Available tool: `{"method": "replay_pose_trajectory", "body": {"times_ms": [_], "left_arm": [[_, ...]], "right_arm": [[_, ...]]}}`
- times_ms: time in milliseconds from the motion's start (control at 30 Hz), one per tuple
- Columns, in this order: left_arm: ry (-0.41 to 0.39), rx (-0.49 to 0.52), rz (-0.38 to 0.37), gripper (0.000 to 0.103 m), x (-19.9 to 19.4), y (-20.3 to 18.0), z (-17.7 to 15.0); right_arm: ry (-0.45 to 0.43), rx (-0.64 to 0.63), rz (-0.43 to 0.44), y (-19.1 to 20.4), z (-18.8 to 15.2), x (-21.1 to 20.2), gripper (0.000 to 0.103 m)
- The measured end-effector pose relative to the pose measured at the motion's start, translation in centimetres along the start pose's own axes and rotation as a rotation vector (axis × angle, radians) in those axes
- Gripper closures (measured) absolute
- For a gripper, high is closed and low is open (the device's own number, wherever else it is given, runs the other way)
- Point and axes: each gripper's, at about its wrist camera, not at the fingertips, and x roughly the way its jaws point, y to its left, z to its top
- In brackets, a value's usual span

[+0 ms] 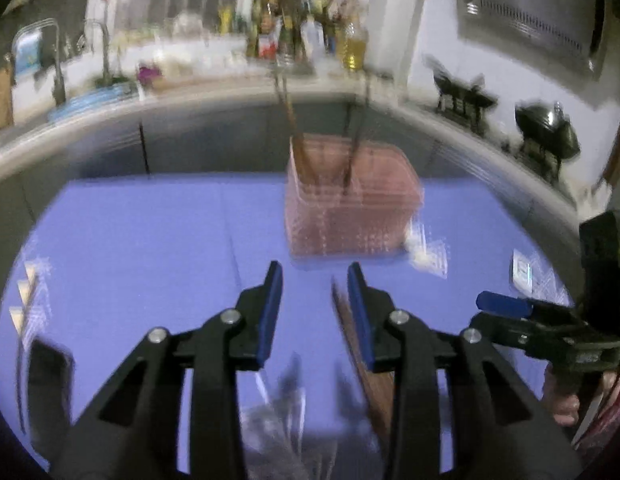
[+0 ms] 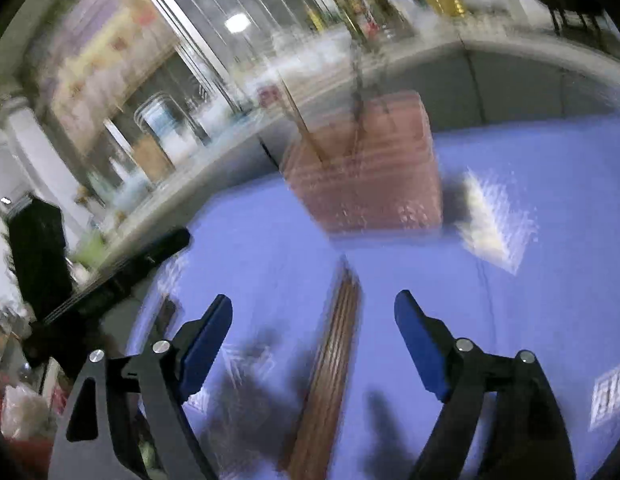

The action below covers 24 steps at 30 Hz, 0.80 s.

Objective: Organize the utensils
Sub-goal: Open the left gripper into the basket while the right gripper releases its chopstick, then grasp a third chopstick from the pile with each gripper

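A pink perforated utensil holder (image 1: 352,208) stands on the blue mat (image 1: 150,240), with dark wooden sticks standing in it; it also shows in the right wrist view (image 2: 370,168). A bundle of brown wooden chopsticks (image 2: 330,376) lies on the mat (image 2: 530,280) between my right gripper's open fingers (image 2: 314,320). In the left wrist view the chopsticks (image 1: 362,360) lie just beside the right finger of my open left gripper (image 1: 314,276). The right gripper (image 1: 506,304) shows at the right edge. Both views are motion-blurred.
A grey counter edge (image 1: 230,100) curves behind the mat, with bottles, a faucet and dark stove parts on it. Clear plastic packets lie on the mat right of the holder (image 2: 494,220) and at the left edge (image 1: 30,292). A white card (image 1: 522,272) lies far right.
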Motion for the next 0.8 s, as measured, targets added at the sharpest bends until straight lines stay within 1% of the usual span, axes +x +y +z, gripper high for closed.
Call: {"method": "replay_pose_trajectory", "body": {"times_ms": [33, 67, 100, 167, 200, 333, 500, 600, 700, 733, 800], "left_arm": [[0.044, 0.011, -0.013, 0.071, 0.5, -0.2, -1.9], [0.064, 0.020, -0.022, 0.071, 0.7, -0.4, -2.8], [0.098, 0.048, -0.037, 0.071, 1.0, -0.9, -4.6], [0.130, 0.069, -0.049, 0.071, 1.1, -1.8, -6.5], [0.152, 0.078, -0.067, 0.071, 1.2, -2.3, -7.6], [0.210, 0.067, -0.102, 0.071, 1.9, -3.2, -9.9], [0.264, 0.021, -0.127, 0.071, 3.0, -3.8, -11.3], [0.277, 0.042, -0.104, 0.071, 3.4, -4.6, -12.0], [0.287, 0.060, -0.077, 0.071, 4.0, -5.0, -12.3], [0.278, 0.074, -0.057, 0.071, 4.0, -5.3, -12.4], [0.273, 0.093, -0.030, 0.071, 4.0, -5.7, -12.3]], "right_arm": [[0.038, -0.003, -0.036, -0.1, -1.7, 0.6, 0.051], [0.063, -0.009, -0.062, -0.1, -3.0, 1.0, 0.064], [0.074, -0.021, -0.082, 0.1, -4.1, 1.1, 0.072], [0.081, -0.051, -0.102, 0.7, -5.6, 1.2, 0.077], [0.083, -0.072, -0.110, 1.1, -6.5, 1.1, 0.079], [0.096, -0.158, -0.137, 3.0, -8.0, 1.6, 0.081], [0.129, -0.198, -0.158, 3.6, -9.0, 2.5, 0.081], [0.153, -0.190, -0.173, 3.3, -9.5, 3.1, 0.082], [0.144, -0.202, -0.185, 3.4, -9.8, 3.2, 0.082], [0.140, -0.211, -0.196, 3.5, -9.8, 3.1, 0.082], [0.124, -0.233, -0.247, 3.5, -9.9, 3.1, 0.081]]}}
